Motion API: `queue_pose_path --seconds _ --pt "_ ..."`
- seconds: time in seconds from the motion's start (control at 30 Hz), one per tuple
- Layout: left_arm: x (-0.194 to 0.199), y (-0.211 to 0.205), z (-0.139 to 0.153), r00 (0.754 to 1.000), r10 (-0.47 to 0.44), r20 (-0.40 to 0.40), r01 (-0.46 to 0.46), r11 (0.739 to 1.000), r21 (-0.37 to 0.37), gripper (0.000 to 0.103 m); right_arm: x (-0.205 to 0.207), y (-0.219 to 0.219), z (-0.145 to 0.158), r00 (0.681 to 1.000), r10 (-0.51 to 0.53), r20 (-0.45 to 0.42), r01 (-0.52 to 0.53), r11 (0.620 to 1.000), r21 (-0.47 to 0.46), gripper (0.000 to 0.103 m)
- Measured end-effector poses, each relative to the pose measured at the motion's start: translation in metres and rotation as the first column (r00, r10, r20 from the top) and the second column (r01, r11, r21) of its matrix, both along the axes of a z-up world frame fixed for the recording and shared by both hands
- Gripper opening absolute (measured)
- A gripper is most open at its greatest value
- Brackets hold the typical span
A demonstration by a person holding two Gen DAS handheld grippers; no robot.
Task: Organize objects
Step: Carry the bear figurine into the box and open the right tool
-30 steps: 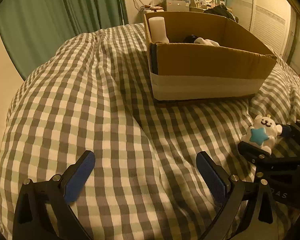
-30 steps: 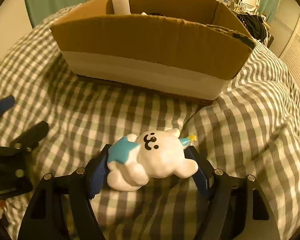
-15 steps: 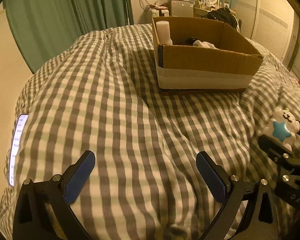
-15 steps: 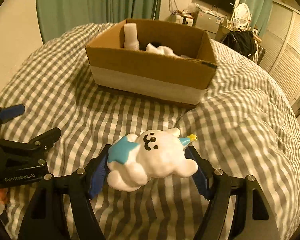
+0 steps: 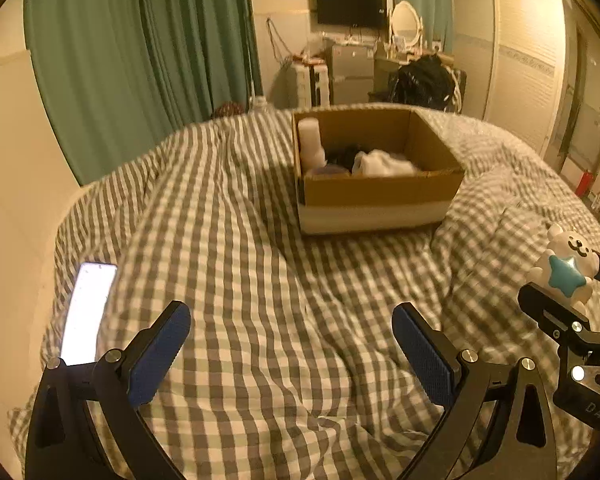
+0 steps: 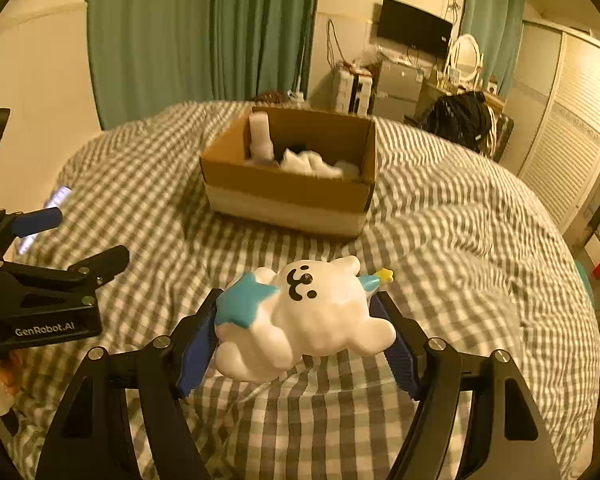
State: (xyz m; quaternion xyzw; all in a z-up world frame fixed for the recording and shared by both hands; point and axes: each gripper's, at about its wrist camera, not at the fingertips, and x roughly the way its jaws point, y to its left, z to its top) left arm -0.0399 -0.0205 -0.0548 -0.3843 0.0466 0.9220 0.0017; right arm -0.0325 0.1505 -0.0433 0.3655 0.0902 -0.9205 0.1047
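Right claw [image 6: 300, 344] is clamped on the white bear toy [image 6: 304, 316], blue pads pressed to both its sides, and the toy is held up above the checked bed [image 6: 460, 240], clear of the cover. The bear lies sideways in the grip, face up toward the camera, its blue star [image 6: 242, 300] at the left pad and a small yellow star tip at the right. Over to the left claw [image 5: 292, 356]: jaws wide apart, nothing between them, only the gingham cover under them. From the left wrist view the toy [image 5: 568, 268] shows at the right edge, gripped in the other claw. Further out, the cardboard box [image 6: 288, 196] sits toward the far side of the bed, well apart from both claws, open at the top. Inside it a white bottle [image 6: 260, 136] stands upright in the far left corner, with white crumpled stuff [image 6: 312, 164] beside it. Near the bed's left edge a lit phone [image 5: 86, 312] lies flat on the cover.
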Motion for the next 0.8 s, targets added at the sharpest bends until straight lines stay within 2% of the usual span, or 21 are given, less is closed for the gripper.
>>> queue_pose_path --seconds 0.2,0.4,0.63,0.8 --pt "-0.001 0.004 0.039 0.997 -0.019 -0.078 0.021 1.000 0.023 0.103 0.007 -0.001 0.041 0.996 0.028 -0.080 -0.028 1.000 -0.002 0.073" --pt "-0.023 0.007 0.073 0.989 -0.036 -0.146 0.038 0.999 0.011 0.103 -0.004 -0.010 0.083 0.983 0.063 -0.171 -0.060 0.998 0.021 0.073" --pt "-0.066 0.007 0.097 0.979 -0.041 -0.198 0.045 0.999 0.016 0.103 -0.040 -0.019 0.116 0.970 0.095 -0.222 -0.096 0.995 0.005 0.073" --pt "-0.108 0.005 0.103 0.976 -0.042 -0.212 0.052 0.998 0.041 0.103 -0.085 -0.020 0.129 0.968 0.103 -0.228 -0.110 0.994 -0.020 0.073"
